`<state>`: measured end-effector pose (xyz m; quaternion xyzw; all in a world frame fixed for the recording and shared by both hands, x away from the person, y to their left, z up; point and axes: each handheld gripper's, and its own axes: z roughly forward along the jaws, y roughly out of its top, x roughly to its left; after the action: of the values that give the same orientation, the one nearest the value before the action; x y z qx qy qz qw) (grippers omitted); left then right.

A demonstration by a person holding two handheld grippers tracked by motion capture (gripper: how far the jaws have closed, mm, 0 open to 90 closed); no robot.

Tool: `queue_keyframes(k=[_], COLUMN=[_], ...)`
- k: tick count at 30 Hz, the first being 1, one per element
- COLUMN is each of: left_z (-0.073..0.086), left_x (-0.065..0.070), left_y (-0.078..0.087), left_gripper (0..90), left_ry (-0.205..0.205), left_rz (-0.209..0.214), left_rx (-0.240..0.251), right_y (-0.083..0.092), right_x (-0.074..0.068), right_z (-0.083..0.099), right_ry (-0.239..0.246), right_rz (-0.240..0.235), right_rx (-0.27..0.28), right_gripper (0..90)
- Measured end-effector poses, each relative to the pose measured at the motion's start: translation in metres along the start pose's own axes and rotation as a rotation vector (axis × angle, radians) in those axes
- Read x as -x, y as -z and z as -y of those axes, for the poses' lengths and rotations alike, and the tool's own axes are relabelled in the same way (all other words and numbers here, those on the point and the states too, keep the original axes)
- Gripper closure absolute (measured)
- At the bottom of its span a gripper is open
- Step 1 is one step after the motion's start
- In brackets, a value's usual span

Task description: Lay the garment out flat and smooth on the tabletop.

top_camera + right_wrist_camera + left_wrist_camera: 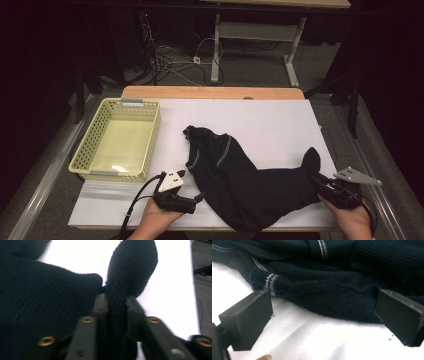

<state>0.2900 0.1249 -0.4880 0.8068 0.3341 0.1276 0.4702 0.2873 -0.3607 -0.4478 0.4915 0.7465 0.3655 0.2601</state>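
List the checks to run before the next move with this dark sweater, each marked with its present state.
1. Right gripper clamped on the sweater fabric: ok.
2. Left gripper open, cuff edge ahead of its jaws: ok.
3. Left gripper gripping the sweater: not ok, pads apart from it.
4. Basket empty, apart from the sweater: ok.
5. Sweater fully on the table: cannot tell, near hem reaches the front edge.

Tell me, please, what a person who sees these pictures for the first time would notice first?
The eye goes first to the dark sweater spread on the white table cover, its striped cuff toward the left gripper, whose jaws stand open just before the cuff. At the near right edge, the right gripper is shut on a fold of the knit. An empty pale yellow basket stands at the left.
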Motion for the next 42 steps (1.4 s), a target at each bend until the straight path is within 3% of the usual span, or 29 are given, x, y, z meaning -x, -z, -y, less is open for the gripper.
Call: queue_keyframes(k=[3,5,7,10,13,17,21,24,26,28,30,31,35,39,42], left_z=[0.0,0.0,0.0,0.0,0.0,0.0,0.0,0.001,0.001,0.001,0.001,0.001,0.001,0.001,0.0], left_x=[0.0,0.0,0.0,0.0,0.0,0.0,0.001,0.001,0.001,0.001,0.001,0.001,0.002,0.002,0.002], left_y=[0.0,0.0,0.0,0.0,0.0,0.0,0.0,0.001,0.001,0.001,0.001,0.001,0.001,0.001,0.0], left_gripper=[1.9,1.9,2.5,2.5,2.5,2.5,2.6,2.5,2.5,2.5,2.6,2.8,2.9,2.9,2.9], left_ry=[0.006,0.005,0.001,0.004,-0.001,-0.008,-0.014,-0.017,-0.017,-0.018,-0.019,-0.02,-0.021,-0.015,-0.014], left_rz=[-0.004,-0.008,-0.007,-0.002,0.003,0.004,0.006,0.008,0.009,0.011,0.01,0.008,0.003,-0.001,-0.011], left_rx=[0.003,0.003,0.002,-0.002,0.0,0.002,0.004,0.009,0.009,0.009,0.01,0.011,0.011,0.009,0.008], right_y=[0.015,0.021,0.019,0.001,-0.029,-0.071,-0.098,-0.113,-0.115,-0.116,-0.113,-0.11,-0.096,-0.08,-0.072], right_x=[-0.003,-0.012,-0.028,-0.058,-0.089,-0.124,-0.147,-0.159,-0.165,-0.17,-0.17,-0.169,-0.151,-0.11,-0.075], right_z=[-0.004,-0.017,-0.033,-0.055,-0.068,-0.078,-0.084,-0.084,-0.08,-0.076,-0.075,-0.076,-0.084,-0.096,-0.102], right_ry=[-0.012,-0.005,0.031,0.098,0.15,0.192,0.245,0.252,0.293,0.332,0.361,0.365,0.338,0.248,0.18], right_rz=[-0.013,-0.04,-0.089,-0.166,-0.221,-0.257,-0.247,-0.305,-0.322,-0.329,-0.309,-0.301,-0.246,-0.147,-0.087], right_rx=[0.061,0.102,0.128,0.123,0.088,0.014,-0.067,-0.148,-0.17,-0.193,-0.169,-0.152,-0.087,-0.006,0.018], right_gripper=[53.7,52.9,54.1,58.5,62.1,62.2,48.4,40.2,43.2,60.8,83.7,86.5,88.0,89.2,89.2])
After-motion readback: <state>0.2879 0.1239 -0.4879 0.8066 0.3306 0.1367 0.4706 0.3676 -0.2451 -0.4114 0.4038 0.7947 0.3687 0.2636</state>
